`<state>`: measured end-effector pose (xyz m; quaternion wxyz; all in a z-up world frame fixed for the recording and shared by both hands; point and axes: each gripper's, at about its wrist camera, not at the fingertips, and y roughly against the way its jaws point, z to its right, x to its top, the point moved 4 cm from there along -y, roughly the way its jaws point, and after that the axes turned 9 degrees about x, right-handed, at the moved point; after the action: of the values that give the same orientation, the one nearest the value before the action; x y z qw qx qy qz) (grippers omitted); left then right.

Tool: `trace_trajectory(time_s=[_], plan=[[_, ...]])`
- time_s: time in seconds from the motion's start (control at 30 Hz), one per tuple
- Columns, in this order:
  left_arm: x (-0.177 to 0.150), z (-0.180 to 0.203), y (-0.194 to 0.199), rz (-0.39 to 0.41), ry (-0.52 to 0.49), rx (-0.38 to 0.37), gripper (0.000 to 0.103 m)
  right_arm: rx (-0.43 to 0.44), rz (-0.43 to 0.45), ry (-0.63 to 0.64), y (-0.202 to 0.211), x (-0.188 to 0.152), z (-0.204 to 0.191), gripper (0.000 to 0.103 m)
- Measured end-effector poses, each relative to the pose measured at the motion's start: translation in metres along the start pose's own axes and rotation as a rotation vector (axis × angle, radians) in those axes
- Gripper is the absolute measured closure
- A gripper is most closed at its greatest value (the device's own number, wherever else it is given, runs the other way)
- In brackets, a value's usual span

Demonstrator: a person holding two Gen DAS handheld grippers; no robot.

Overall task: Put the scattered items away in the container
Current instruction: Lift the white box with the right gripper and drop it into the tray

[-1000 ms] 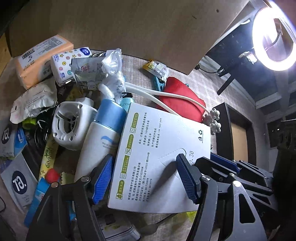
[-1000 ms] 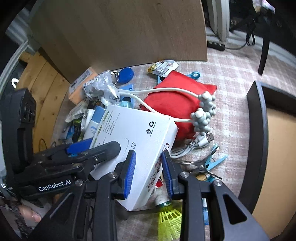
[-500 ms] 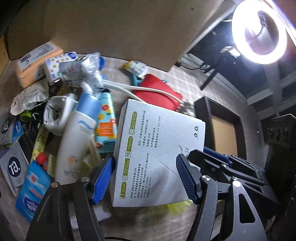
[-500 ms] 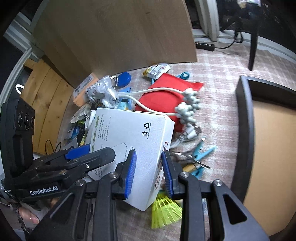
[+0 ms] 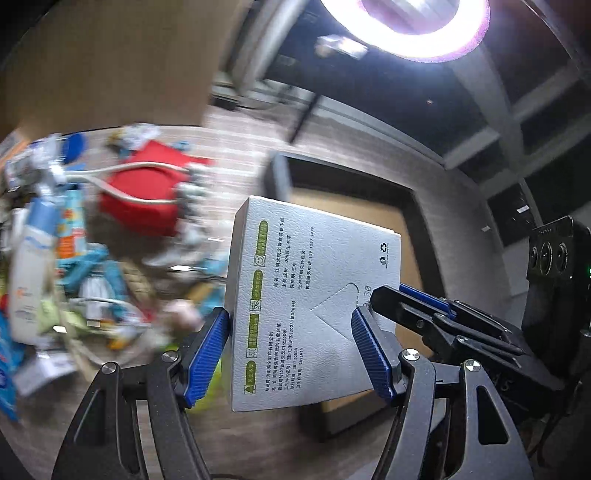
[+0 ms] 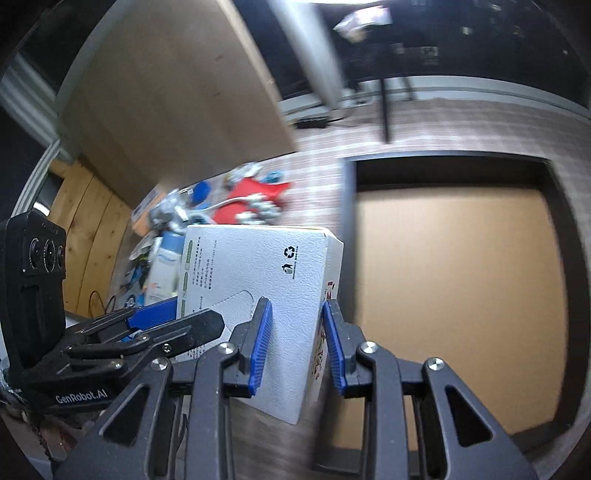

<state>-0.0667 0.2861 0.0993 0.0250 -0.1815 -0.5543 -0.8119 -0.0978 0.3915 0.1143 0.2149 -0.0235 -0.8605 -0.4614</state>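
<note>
Both grippers hold one white printed box (image 5: 314,295), also seen in the right wrist view (image 6: 266,291), lifted in the air. My left gripper (image 5: 291,343) is shut on its near edge. My right gripper (image 6: 295,343) is shut on its right corner. The box hangs over the left edge of the dark-rimmed container (image 6: 546,184) with a tan cardboard floor (image 6: 454,295). The container also shows in the left wrist view (image 5: 417,199).
A blurred pile of scattered items lies to the left: a red pouch (image 5: 144,199), a white cable massager (image 5: 122,170), a white and blue bottle (image 5: 29,258), tubes and clips. A wooden board (image 6: 166,96) stands behind the pile. A ring light (image 5: 406,22) glares above.
Both grippers have lifted the white box off the pile and carried it right, to the edge of the container. The pile stays behind on the left.
</note>
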Motion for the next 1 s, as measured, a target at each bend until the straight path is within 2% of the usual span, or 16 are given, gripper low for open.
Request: trace_trajectory(time_s=[0.2,0.33,0.53,0.73,0.83,1.0], plan=[[-0.023,0.096,-0.025,-0.046,-0.116,-0.079,0.038,-0.090,0.057,-0.068,0.058,-0.013,0.073,0.074],[-0.035,0.147,-0.040,-0.081,-0.176,-0.113,0.038,-0.131,0.088,-0.107,0.095,-0.021,0.118,0.074],[-0.047,0.199,-0.049,-0.117,-0.247,-0.151,0.038,-0.185,0.137,-0.166,0.137,-0.032,0.167,0.073],[-0.041,0.209,-0.035,-0.086,-0.265,-0.154,0.038,-0.180,0.160,-0.199,0.151,-0.036,0.186,0.072],[-0.039,0.197,-0.026,-0.059,-0.264,-0.137,0.038,-0.207,0.153,-0.189,0.149,-0.036,0.188,0.071],[-0.040,0.167,-0.021,-0.041,-0.218,-0.107,0.038,-0.185,0.148,-0.139,0.141,-0.031,0.171,0.066]])
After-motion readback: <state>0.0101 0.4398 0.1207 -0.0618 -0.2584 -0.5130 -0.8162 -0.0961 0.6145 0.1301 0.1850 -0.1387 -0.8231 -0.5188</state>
